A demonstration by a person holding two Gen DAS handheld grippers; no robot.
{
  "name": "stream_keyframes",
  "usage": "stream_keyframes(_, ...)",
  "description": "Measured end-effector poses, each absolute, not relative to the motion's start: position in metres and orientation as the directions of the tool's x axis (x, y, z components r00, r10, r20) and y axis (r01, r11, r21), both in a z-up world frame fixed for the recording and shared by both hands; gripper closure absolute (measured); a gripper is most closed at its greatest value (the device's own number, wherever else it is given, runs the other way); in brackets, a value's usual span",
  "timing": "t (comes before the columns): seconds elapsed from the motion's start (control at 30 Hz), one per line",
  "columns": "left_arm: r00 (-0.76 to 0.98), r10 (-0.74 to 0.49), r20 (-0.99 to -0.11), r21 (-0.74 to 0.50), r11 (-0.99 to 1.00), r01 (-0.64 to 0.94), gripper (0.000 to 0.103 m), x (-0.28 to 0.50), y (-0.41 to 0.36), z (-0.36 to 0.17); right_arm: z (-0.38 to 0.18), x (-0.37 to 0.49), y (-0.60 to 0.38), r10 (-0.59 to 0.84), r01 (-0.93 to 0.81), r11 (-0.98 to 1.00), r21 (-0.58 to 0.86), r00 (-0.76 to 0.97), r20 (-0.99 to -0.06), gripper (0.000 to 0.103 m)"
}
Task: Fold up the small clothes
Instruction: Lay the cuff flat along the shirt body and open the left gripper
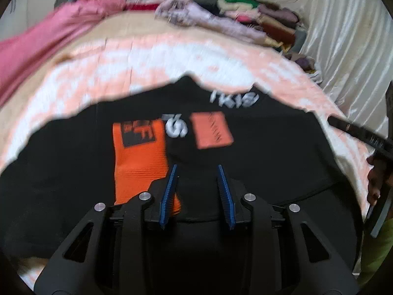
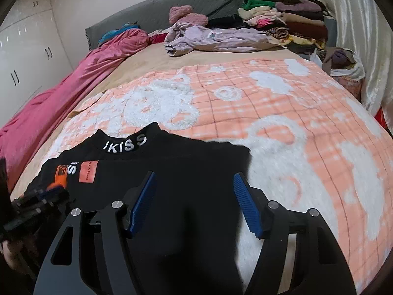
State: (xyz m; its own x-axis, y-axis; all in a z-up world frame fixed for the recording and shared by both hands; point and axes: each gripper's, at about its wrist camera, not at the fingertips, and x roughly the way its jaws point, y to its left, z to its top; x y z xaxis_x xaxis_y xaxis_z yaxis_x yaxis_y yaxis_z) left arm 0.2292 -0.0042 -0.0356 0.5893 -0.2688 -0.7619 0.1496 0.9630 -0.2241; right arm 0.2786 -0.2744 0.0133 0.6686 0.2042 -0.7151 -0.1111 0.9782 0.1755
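A black top [image 2: 172, 172] lies flat on your bed [image 2: 294, 123], collar at 12 o'clock, ready for folding. Both grippers, left [image 1: 197, 172] and right [image 2: 194, 182], hover over it with jaws apart, gripping nothing.

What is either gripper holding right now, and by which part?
Nothing. The left gripper and the right gripper are both open above the black shirt, with no cloth pinched between their fingers.

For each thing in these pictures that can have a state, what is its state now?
Black top: spread flat on the blanket, not yet folded, collar facing away.
Left tongs: open, over the top, holding nothing.
Right tongs: open, over the top, holding nothing.
Lilac garment: crumpled, unfolded.
Clothes stack: folded and piled.
Wardrobe doors: closed.
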Motion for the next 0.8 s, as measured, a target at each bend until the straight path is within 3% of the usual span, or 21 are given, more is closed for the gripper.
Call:
stream_keyframes(0.23,0.585,-0.311,-0.749,-0.288,0.948,0.134,0.079,0.227,0.008,-0.037,-0.006,0.318,-0.262,0.194,-0.134,0.981,0.141,0.613,-0.766,0.040)
stream_keyframes(0.4,0.581,-0.310,-0.752,-0.298,0.947,0.119,0.080,0.228,0.010,-0.037,-0.033,0.335,-0.258,0.108,-0.120,0.992,0.050,0.550,-0.828,0.042)
stream_keyframes(0.8,0.601,-0.310,-0.737,-0.300,0.946,0.120,0.075,0.219,0.014,-0.021,-0.008,0.297,-0.264,0.185,-0.142,0.982,0.124,0.606,-0.774,0.040)
